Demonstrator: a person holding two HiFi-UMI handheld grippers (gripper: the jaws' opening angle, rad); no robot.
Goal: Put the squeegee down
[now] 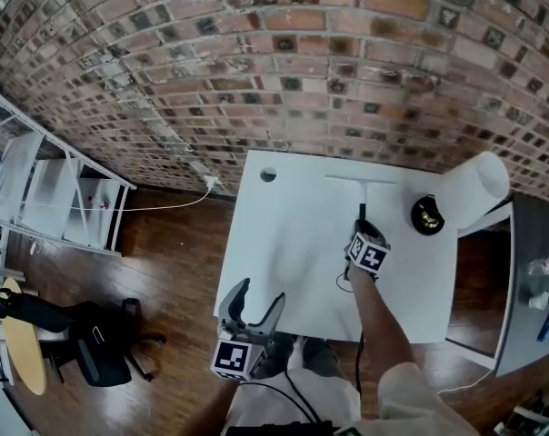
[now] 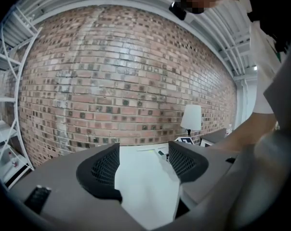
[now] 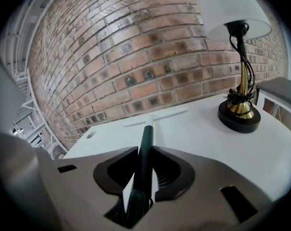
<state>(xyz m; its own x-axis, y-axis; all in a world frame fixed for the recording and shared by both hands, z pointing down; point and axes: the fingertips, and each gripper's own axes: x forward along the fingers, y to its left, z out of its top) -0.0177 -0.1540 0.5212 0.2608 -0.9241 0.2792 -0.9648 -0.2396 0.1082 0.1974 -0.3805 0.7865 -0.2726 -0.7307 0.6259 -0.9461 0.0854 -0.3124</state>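
A white table [image 1: 284, 252] stands against a brick wall [image 1: 284, 62], seen from above. The right gripper [image 1: 362, 225] reaches over the middle of the table, and its jaws are closed on the dark handle of a squeegee [image 1: 361, 193]. The squeegee points to 12 o'clock from the gripper, with its pale blade lying crosswise near the far edge of the table. The blade seems to rest on the tabletop, though contact is hard to confirm. In the right gripper view, the handle [image 3: 145, 148] runs straight out between the gripper [image 3: 145, 153] pads. A lamp [image 1: 429, 214] with a black base stands at 2 o'clock from that gripper. The left gripper [image 1: 256, 305] hangs at the near table edge, at 7 o'clock from the right one. Its jaws are apart, with nothing between them [image 2: 143, 160]. A black chair [image 1: 102, 343] sits on the wood floor at 9 o'clock.
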